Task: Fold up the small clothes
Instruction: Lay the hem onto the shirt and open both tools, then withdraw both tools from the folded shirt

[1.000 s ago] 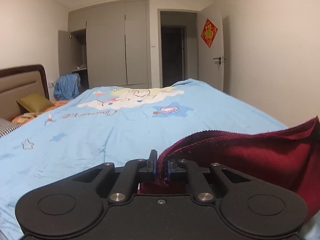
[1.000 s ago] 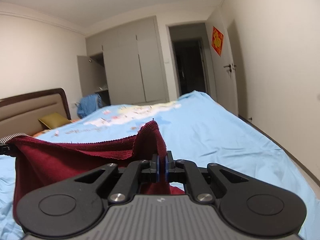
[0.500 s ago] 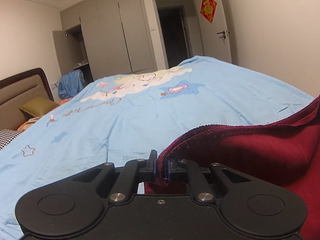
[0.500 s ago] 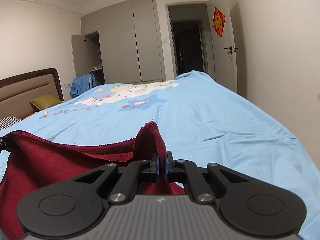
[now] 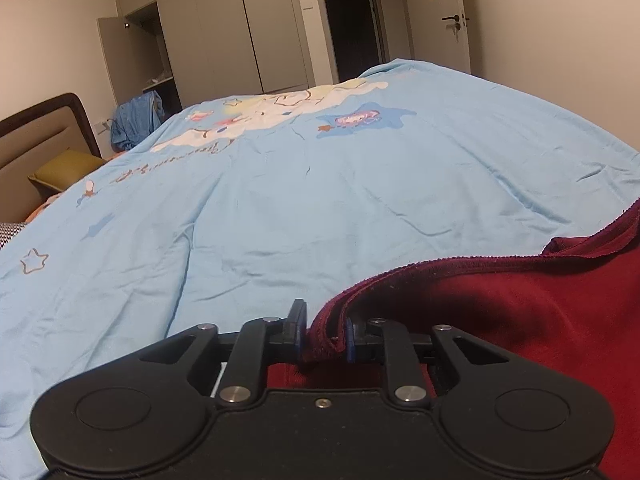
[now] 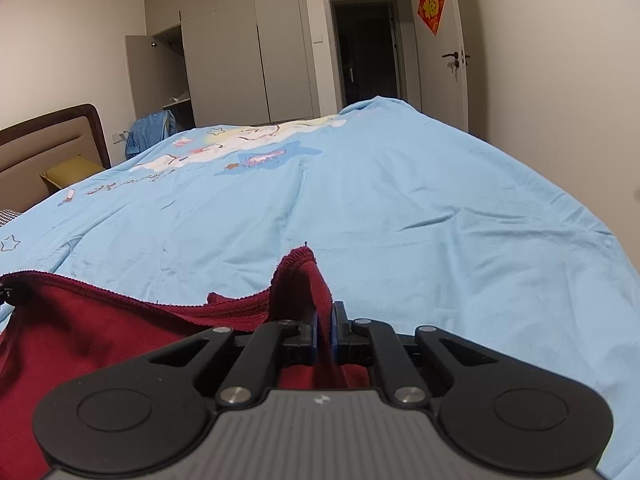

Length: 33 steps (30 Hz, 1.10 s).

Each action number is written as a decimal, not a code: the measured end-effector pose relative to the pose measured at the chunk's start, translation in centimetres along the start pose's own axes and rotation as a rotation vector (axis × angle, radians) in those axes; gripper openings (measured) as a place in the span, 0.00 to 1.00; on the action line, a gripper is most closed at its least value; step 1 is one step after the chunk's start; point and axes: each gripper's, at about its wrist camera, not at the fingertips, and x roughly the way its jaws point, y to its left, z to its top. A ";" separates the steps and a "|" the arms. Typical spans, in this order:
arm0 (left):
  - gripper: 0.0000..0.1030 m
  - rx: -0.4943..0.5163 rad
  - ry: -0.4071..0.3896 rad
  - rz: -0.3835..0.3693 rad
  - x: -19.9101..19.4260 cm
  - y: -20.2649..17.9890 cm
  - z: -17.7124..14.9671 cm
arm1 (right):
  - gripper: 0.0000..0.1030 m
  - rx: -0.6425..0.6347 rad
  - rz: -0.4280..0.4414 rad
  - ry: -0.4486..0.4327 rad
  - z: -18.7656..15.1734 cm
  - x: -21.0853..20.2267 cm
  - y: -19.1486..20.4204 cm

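**One character on the door, a blurred script on the cover**

A red diamond-shaped paper sign (image 6: 431,4) hangs on the white door (image 6: 440,80) in the upper right of the frame; it bears a single gold Chinese character, 福. The light blue bedcover (image 5: 320,208) carries a line of brown cursive lettering (image 5: 176,158) at centre left, beside the cartoon print, too blurred and skewed to read. No other text shows.
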 end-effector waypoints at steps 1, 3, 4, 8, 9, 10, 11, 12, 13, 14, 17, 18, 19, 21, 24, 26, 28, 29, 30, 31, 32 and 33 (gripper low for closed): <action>0.37 -0.012 0.005 0.006 0.1 0.2 -0.1 | 0.08 0.002 -0.001 0.003 -0.1 0.1 0.0; 0.78 -0.048 0.013 0.026 0.2 0.6 -0.1 | 0.17 0.002 -0.002 0.008 0.0 0.1 0.0; 0.84 -0.073 0.009 0.037 0.0 0.9 -0.1 | 0.31 -0.002 -0.005 0.010 -0.1 0.0 0.1; 0.98 -0.124 0.003 0.056 -0.7 1.6 -0.6 | 0.69 -0.046 -0.023 0.000 -0.5 -0.7 0.7; 0.99 -0.128 0.002 0.062 -0.9 1.7 -0.9 | 0.76 -0.062 -0.028 -0.006 -0.7 -0.9 0.9; 0.99 -0.132 -0.003 0.062 -1.0 1.7 -1.1 | 0.83 -0.082 -0.032 -0.015 -0.8 -1.2 1.2; 0.99 -0.135 -0.011 0.054 -1.1 1.7 -1.3 | 0.86 -0.102 -0.035 -0.025 -0.9 -1.3 1.5; 0.99 -0.140 -0.020 0.038 -1.2 1.6 -1.4 | 0.90 -0.121 -0.035 -0.032 -1.0 -1.4 1.8; 0.99 -0.147 -0.027 0.020 -1.2 1.5 -1.5 | 0.92 -0.138 -0.035 -0.035 -1.0 -1.4 2.1; 0.99 -0.154 -0.033 -0.005 -1.2 1.3 -1.6 | 0.93 -0.154 -0.039 -0.033 -1.1 -1.2 2.3; 0.99 -0.142 -0.043 -0.065 -0.5 0.4 -1.7 | 0.94 -0.194 -0.057 -0.027 -1.2 -0.1 2.7; 0.99 -0.131 -0.046 -0.072 -0.2 0.0 -1.7 | 0.97 -0.205 -0.072 -0.022 -1.2 0.5 2.8; 0.99 -0.117 -0.047 -0.079 0.1 -0.4 -1.7 | 0.97 -0.220 -0.095 -0.019 -1.2 1.2 2.9; 0.99 -0.089 -0.033 -0.082 1.0 -1.1 -1.8 | 0.97 -0.269 -0.145 -0.029 -1.3 2.6 3.0; 0.99 -0.078 0.015 -0.046 2.6 -1.4 -2.1 | 0.99 -0.268 -0.199 -0.031 -1.0 4.5 2.5; 0.99 -0.105 0.057 0.000 3.6 -1.0 -2.8 | 1.00 -0.241 -0.210 -0.023 -0.9 5.5 1.9; 0.99 -0.163 0.099 0.033 4.7 0.1 -3.5 | 1.00 -0.216 -0.206 0.002 -1.1 6.3 1.3; 0.99 -0.218 0.108 0.019 5.1 1.0 -4.0 | 1.00 -0.202 -0.201 0.013 -1.3 6.7 1.0; 0.99 -0.265 0.103 -0.004 5.3 1.6 -4.4 | 1.00 -0.191 -0.194 0.021 -1.5 6.9 0.6; 0.99 -0.299 0.094 -0.015 5.3 2.1 -4.7 | 1.00 -0.183 -0.188 0.028 -1.7 7.1 0.4; 0.99 -0.310 0.088 -0.017 5.4 2.3 -4.9 | 1.00 -0.176 -0.183 0.035 -1.7 7.3 0.1; 0.99 -0.304 0.083 -0.011 5.5 2.1 -5.0 | 1.00 -0.171 -0.178 0.042 -1.7 7.4 0.0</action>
